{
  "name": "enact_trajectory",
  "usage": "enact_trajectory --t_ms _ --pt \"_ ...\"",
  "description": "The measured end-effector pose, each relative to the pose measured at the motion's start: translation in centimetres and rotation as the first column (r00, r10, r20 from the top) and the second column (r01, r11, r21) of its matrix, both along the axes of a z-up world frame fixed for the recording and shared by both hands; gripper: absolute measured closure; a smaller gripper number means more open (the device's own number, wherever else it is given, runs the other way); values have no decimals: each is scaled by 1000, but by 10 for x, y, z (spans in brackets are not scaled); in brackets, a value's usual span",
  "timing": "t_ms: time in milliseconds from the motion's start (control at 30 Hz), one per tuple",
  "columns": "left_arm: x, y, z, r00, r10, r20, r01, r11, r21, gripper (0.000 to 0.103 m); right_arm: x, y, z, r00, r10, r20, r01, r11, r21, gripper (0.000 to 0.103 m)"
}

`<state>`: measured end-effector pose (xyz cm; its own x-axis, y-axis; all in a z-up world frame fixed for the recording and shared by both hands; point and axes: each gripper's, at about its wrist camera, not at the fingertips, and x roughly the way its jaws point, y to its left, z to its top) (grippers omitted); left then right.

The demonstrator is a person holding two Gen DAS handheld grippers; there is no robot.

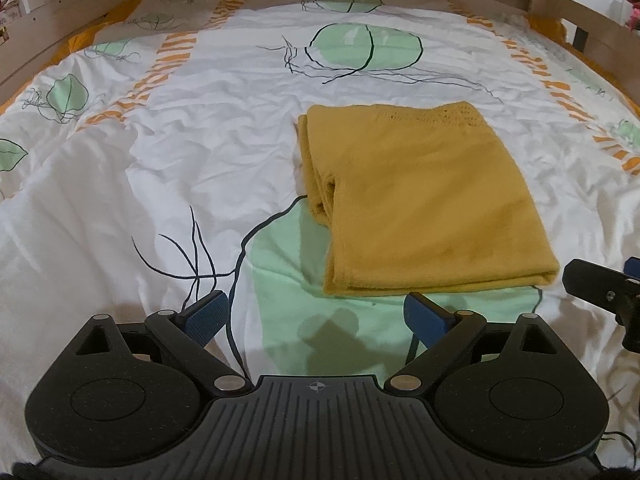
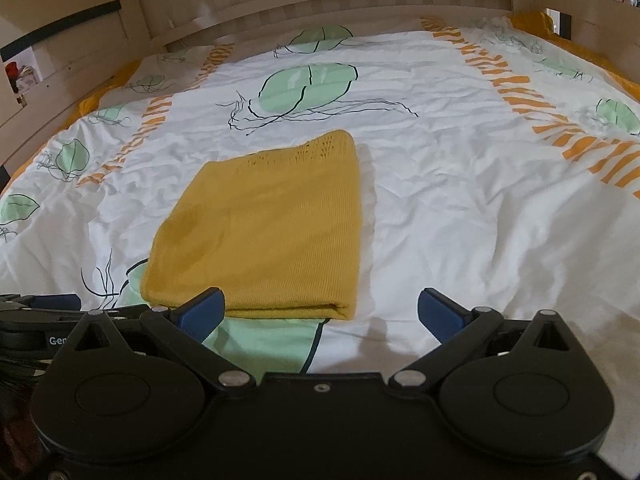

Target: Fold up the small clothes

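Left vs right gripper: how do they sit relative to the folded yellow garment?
The left gripper sits off the yellow garment's near-left corner, mostly over the green leaf print on the bedspread. The right gripper lines up with the garment's near-right corner, with white bedspread ahead of its right finger. Both are open, holding nothing, and neither touches the garment.

The left tool [image 1: 316, 314] hangs low over the near side with its blue pads [image 1: 208, 314] spread wide and nothing between them. The right tool [image 2: 320, 312] sits level just to its right, jaws equally wide and empty. Each tool's black linkage shows at the edge of the other's view.
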<state>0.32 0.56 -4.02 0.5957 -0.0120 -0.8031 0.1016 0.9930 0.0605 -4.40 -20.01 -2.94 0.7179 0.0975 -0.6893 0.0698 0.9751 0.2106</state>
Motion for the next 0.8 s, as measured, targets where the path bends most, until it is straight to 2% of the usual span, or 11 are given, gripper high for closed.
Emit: enact_trajectory --t_ms 800 --pt "8 2 -7 1000 -3 -19 3 1000 -4 8 11 4 -6 1000 11 -26 -10 1000 17 1"
